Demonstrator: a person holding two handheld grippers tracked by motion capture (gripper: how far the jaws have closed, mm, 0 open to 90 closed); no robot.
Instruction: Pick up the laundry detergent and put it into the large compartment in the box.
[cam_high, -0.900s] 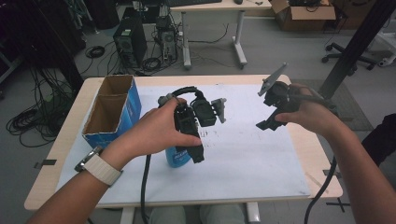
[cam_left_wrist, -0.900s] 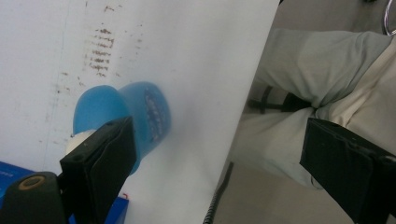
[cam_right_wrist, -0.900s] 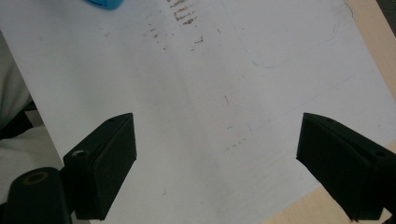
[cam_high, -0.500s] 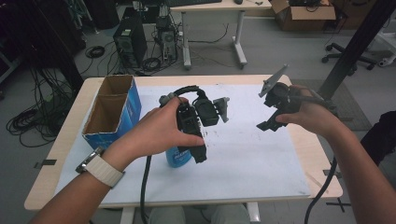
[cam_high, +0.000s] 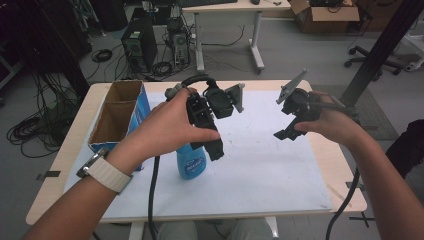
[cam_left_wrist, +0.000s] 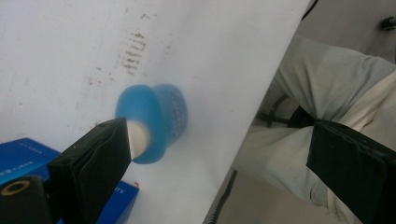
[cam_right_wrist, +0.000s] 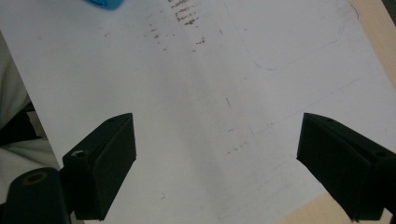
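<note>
While the left claw (cam_high: 216, 150) hovers over the blue bottle (cam_high: 190, 161), little has shifted since the earlier pictures.
Both claws gape empty; the bottle stands beside the cardboard box (cam_high: 116, 116), the right claw (cam_high: 281, 135) well apart from it.

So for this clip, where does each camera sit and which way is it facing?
High view: above the person's side, facing forward and down on the table; both forearms, left gripper and right gripper show.
Left gripper view: rides the left gripper, looking down on the blue bottle beside the blue box; own open jaws and trouser legs show.
Right gripper view: rides the right gripper, looking down at the white sheet; own open jaws show.
Shared: the high and left gripper views both show the bottle.
</note>
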